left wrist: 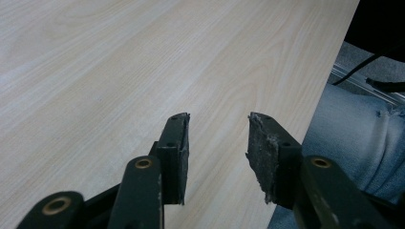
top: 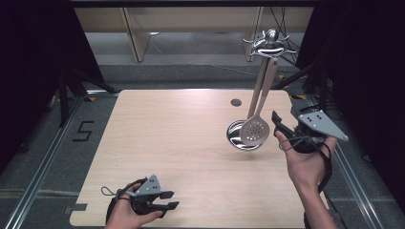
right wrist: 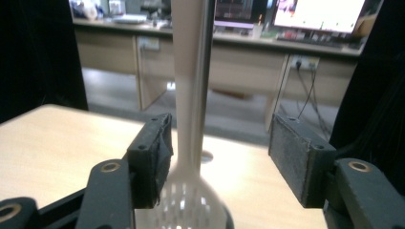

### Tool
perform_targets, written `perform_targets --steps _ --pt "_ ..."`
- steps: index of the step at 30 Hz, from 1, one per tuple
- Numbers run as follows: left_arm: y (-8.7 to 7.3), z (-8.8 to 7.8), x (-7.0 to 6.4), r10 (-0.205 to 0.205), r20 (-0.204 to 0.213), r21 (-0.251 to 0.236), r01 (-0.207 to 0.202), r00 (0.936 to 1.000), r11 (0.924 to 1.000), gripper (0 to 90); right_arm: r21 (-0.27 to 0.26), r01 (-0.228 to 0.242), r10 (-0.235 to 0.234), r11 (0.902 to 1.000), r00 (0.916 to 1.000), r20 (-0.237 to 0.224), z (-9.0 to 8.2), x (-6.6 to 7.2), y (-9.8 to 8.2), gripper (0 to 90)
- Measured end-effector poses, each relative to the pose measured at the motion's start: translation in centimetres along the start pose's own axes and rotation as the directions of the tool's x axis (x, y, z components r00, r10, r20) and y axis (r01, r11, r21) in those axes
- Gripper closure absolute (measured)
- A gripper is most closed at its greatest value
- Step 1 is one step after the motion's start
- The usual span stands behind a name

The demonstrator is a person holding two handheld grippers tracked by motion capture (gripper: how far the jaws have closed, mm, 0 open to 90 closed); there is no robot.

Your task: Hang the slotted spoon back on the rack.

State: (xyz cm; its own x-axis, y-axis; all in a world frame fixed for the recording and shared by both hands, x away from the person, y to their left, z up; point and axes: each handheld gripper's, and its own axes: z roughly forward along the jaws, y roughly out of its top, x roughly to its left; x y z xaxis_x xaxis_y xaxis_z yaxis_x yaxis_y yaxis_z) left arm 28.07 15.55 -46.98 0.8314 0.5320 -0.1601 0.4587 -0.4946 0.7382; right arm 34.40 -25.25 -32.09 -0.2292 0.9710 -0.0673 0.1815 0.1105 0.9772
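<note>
Forearms enter from the bottom edge of the high view and are cut off there, so little of the person shows beyond the hands; in the left gripper view a patch of blue denim trouser leg [left wrist: 353, 129] lies past the edge of the pale wooden table [top: 167, 138]. Nearest, the left gripper [top: 169, 200] rests low over the table's front edge, jaws spread with bare wood between the worn pads. Farther off on the right side, the right gripper [top: 276, 125] is held above the table, its jaws released and standing wide. Just beside it hangs the pale perforated skimmer spoon [top: 254, 131], its handle running up to the metal utensil stand with hooks [top: 270, 43]. In the right gripper view the skimmer's handle rises blurred between the jaws, close to the left pad, though contact cannot be made out. Behind the skimmer's head sits the stand's round shiny base [top: 235, 133], partly covered by it, and a small dark grommet hole [top: 236, 102] lies beyond.
</note>
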Motion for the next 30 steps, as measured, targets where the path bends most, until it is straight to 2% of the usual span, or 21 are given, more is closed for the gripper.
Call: perform_targets --steps 1,4,6,7,11,13,15,16,17,18,19,20,21,23,24,25,26,27,28,29,30 --pt "0.0 0.0 0.0 0.001 -0.001 -0.002 -0.001 1.0 1.0 57.3 0.023 -0.026 0.026 0.9994 0.9996 -0.007 -0.2 0.0 -0.6 40.9" --pt "0.0 0.0 0.2 0.03 -0.005 -0.001 -0.03 0.9995 0.9996 55.2 0.057 -0.024 0.025 0.9981 0.9996 -0.013 -0.6 -0.5 -2.3 40.6" --pt "-0.1 0.1 0.3 0.029 -0.008 -0.002 -0.029 0.9995 0.9996 54.7 0.115 -0.046 0.049 0.9923 0.9986 -0.019 -1.2 -0.8 -4.3 40.3" --pt "-0.1 0.1 0.2 0.01 -0.014 0.003 -0.01 0.9998 0.9999 54.5 0.126 -0.05 0.054 0.9908 0.9983 -0.023 -1.3 -0.9 -4.7 40.2" --pt "-0.1 0.1 0.1 -0.007 -0.005 -0.01 0.007 1.0 0.9999 53.8 0.158 -0.038 0.044 0.9868 0.9982 -0.04 -1.7 -1.4 -6.5 39.9" --pt "-0.1 0.1 0.4 0.031 -0.017 -0.007 -0.031 0.9994 0.9995 53.0 0.185 -0.035 0.043 0.9821 0.9982 -0.042 -2.0 -1.6 -7.4 39.7" --pt "-0.1 0.1 0.5 0.031 -0.026 -0.004 -0.031 0.9992 0.9995 52.2 0.204 -0.035 0.045 0.9783 0.998 -0.046 -2.2 -1.9 -8.3 39.5" --pt "-0.2 0.2 0.3 -0.001 -0.022 -0.022 0.001 0.9998 0.9998 51.6 0.226 -0.026 0.038 0.9738 0.9982 -0.048 -2.2 -2.1 -8.7 39.4" --pt "-0.2 0.1 0.4 0.009 -0.025 -0.015 -0.009 0.9996 0.9998 50.9 0.227 -0.037 0.051 0.9732 0.997 -0.057 -2.3 -2.1 -9.2 39.3" --pt "-0.2 0.1 0.4 0.009 -0.024 -0.024 -0.01 0.9997 0.9997 50.4 0.248 -0.079 0.095 0.9654 0.9943 -0.05 -2.5 -1.9 -9.5 39.3" --pt "-0.1 0.1 0.5 0.032 -0.026 -0.025 -0.032 0.9992 0.9992 49.7 0.262 -0.085 0.101 0.9614 0.9936 -0.05 -2.6 -2.0 -10.0 39.1" --pt "-0.1 0.1 0.6 0.036 -0.03 -0.02 -0.036 0.9989 0.9991 49.1 0.259 -0.051 0.071 0.9646 0.9949 -0.071 -2.5 -2.3 -10.3 39.0" --pt "-0.1 0.1 0.6 0.036 -0.031 -0.023 -0.037 0.9989 0.9991 48.2 0.262 -0.059 0.077 0.9632 0.9954 -0.057 -2.5 -2.1 -10.8 38.7" --pt "-0.1 0.0 0.6 0.036 -0.033 -0.031 -0.037 0.9988 0.9988 45.7 0.286 -0.057 0.077 0.9566 0.9952 -0.06 -2.6 -2.1 -11.6 37.9" --pt "-0.1 0.0 0.7 0.045 -0.038 -0.025 -0.046 0.9983 0.9986 44.4 0.311 -0.056 0.078 0.9488 0.9951 -0.06 -2.7 -2.1 -12.0 37.5" --pt "-0.1 0.0 0.6 0.033 -0.029 -0.035 -0.034 0.999 0.9988 43.7 0.3 -0.03 0.054 0.9534 0.9958 -0.074 -2.6 -2.4 -12.3 37.1" --pt "-0.1 0.0 0.6 0.029 -0.022 -0.043 -0.03 0.9993 0.9986 42.5 0.321 -0.068 0.091 0.9446 0.9943 -0.056 -2.8 -2.3 -12.7 36.1" --pt "-0.1 0.0 0.5 0.017 -0.021 -0.045 -0.018 0.9996 0.9988 42.5 0.321 -0.068 0.091 0.9446 0.9943 -0.056 -2.8 -2.3 -12.7 36.1" --pt "-0.2 0.1 0.5 -0.001 -0.013 -0.048 0.0 0.9999 0.9988 42.3 0.304 -0.042 0.066 0.9519 0.9954 -0.069 -2.6 -2.7 -12.8 35.7" --pt "-0.2 0.1 0.5 0.013 -0.008 -0.051 -0.013 0.9999 0.9986 42.0 0.315 -0.089 0.111 0.945 0.9926 -0.051 -2.7 -2.5 -12.9 34.5" --pt "-0.2 0.2 0.5 0.004 -0.006 -0.055 -0.005 1.0 0.9985 41.7 0.303 -0.067 0.085 0.9506 0.9954 -0.044 -2.7 -2.8 -13.0 33.5"
